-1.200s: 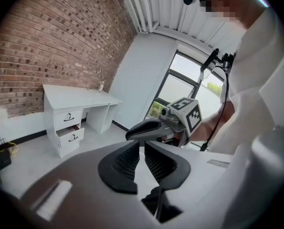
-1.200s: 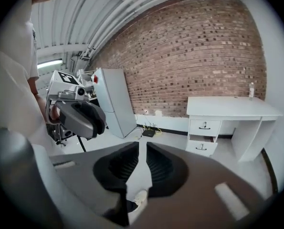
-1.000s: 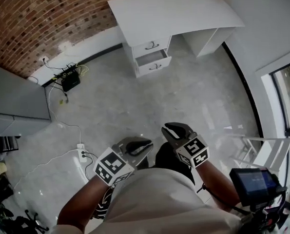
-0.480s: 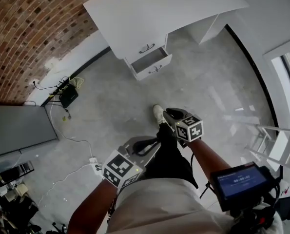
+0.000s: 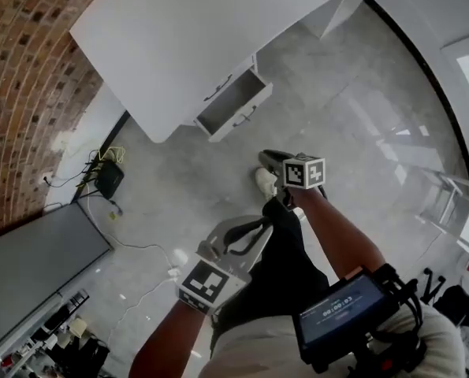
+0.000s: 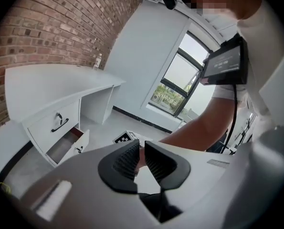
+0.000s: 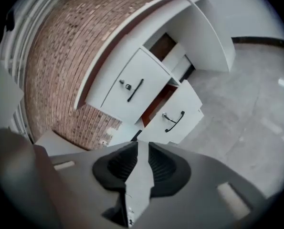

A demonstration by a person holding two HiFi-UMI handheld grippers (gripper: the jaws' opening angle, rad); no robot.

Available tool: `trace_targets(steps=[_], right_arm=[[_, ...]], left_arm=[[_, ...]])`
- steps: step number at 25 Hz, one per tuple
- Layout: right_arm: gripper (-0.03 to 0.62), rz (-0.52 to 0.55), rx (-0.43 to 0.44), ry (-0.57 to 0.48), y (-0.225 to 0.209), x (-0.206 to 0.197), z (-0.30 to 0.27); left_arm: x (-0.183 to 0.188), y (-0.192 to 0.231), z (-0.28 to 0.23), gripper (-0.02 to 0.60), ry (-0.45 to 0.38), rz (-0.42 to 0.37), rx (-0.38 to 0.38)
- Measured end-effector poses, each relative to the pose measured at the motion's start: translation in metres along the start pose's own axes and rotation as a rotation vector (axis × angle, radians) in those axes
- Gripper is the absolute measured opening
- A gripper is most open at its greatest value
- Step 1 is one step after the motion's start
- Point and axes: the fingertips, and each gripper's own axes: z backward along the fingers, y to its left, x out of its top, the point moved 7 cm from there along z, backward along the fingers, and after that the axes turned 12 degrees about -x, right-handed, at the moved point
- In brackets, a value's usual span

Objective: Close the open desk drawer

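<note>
Brick wall (image 5: 21,53) far left, desk (image 5: 163,46) against it, lower drawer (image 5: 230,105) pulled out. I'm on approach: right gripper (image 5: 272,159) nearest, left gripper (image 5: 246,228) behind, both slightly parted, empty. Next: push drawer front squarely.

A red brick wall (image 5: 21,53) rises beside a small black box (image 5: 108,181) with tangled cables on the glossy grey floor (image 5: 360,132). A dark-framed window (image 6: 180,87) shows greenery outside.

Grey left gripper (image 6: 142,147) and right gripper (image 7: 142,149), black ribbed pads (image 6: 125,161), square-marker cubes (image 5: 303,172); pale shirt (image 6: 270,42), black trousers (image 5: 285,266).
</note>
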Motion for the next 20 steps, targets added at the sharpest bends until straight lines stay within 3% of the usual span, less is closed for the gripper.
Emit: trace_targets(steps=[3,10,13,20], right_arm=[[0.058,-0.153,0.030,-0.015,-0.030,0.007,-0.038],[0.058,-0.332,0.037,-0.050,-0.090,0.018,-0.105],[0.058,-0.396,0.065,-0.062,-0.106,0.026,-0.134],[0.072,-0.472,0.133,-0.080,-0.127,0.041,-0.178]], left_arm=[[0.006,0.031,-0.026,0.038,0.018,0.003,-0.030],[0.013,0.090,-0.069,0.038,0.050,-0.030,-0.057],[0.011,0.115,-0.080,0.038,0.090,-0.077,-0.064],[0.001,0.148,-0.098,0.038,0.059,-0.050,-0.073]])
